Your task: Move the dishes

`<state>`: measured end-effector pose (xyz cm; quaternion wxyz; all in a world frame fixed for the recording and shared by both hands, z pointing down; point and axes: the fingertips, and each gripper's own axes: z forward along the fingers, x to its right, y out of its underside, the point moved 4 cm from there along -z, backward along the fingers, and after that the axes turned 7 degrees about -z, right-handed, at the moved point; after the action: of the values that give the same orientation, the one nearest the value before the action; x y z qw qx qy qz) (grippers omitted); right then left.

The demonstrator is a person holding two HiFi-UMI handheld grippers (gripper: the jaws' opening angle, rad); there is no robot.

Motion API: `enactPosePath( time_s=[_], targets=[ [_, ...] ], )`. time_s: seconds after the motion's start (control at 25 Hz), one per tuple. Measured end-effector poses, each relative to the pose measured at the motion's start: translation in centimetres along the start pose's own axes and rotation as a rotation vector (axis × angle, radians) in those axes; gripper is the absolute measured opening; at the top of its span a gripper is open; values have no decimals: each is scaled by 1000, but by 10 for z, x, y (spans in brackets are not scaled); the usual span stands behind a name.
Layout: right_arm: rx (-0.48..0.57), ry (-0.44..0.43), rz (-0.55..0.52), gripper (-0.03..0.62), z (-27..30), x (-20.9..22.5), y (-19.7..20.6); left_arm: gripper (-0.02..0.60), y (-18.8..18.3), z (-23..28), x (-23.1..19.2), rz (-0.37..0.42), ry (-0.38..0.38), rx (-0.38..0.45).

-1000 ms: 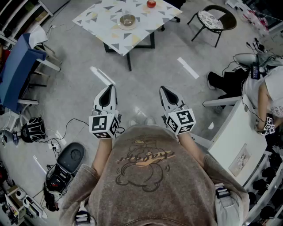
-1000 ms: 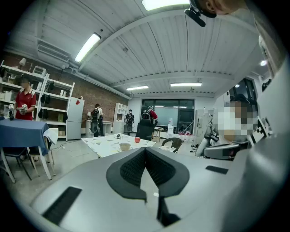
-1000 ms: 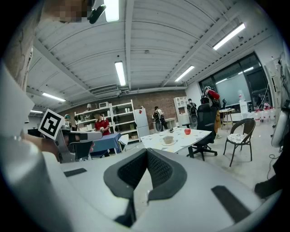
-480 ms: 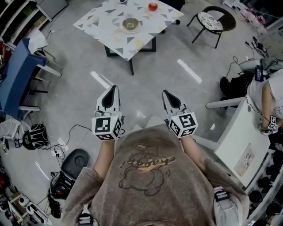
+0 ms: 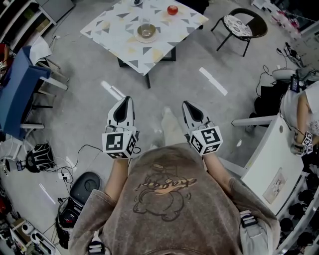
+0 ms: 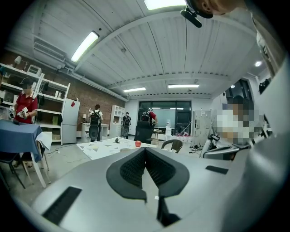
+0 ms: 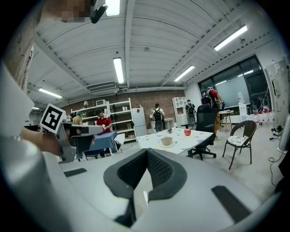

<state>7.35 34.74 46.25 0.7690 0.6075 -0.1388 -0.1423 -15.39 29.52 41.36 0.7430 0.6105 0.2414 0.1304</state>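
1. My left gripper (image 5: 123,104): jaws pressed together, nothing between them, pointing to 12 o'clock above grey floor.
2. My right gripper (image 5: 190,107): jaws likewise closed on nothing, level with the left, same heading.
3. Small pale round bowl (image 5: 146,30) seated on a cream round saucer (image 5: 146,38), both on the white triangle-patterned table (image 5: 112,25) at 12 o'clock, well apart from both grippers.
4. Red apple (image 5: 172,9): at 1 o'clock from the bowl, not touching it.

Handling, my judgement: both dishes look like glazed ware, so stiff, light, slippery and breakable. The bowl may slide on the saucer. I would pinch the saucer's rim at 6 o'clock and carry it level, or lift the bowl separately by its wall.
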Motion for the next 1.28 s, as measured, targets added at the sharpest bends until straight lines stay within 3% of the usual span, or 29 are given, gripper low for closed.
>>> enactPosePath(
  time_s=[0.72, 1.28],
  targets=[
    [11, -119, -18, 5, 173, 104, -59, 17, -46, 162, -54, -23, -78, 20],
    [19, -209, -26, 5, 255, 164, -82, 17, -67, 245, -72, -20, -150, 46]
  ],
)
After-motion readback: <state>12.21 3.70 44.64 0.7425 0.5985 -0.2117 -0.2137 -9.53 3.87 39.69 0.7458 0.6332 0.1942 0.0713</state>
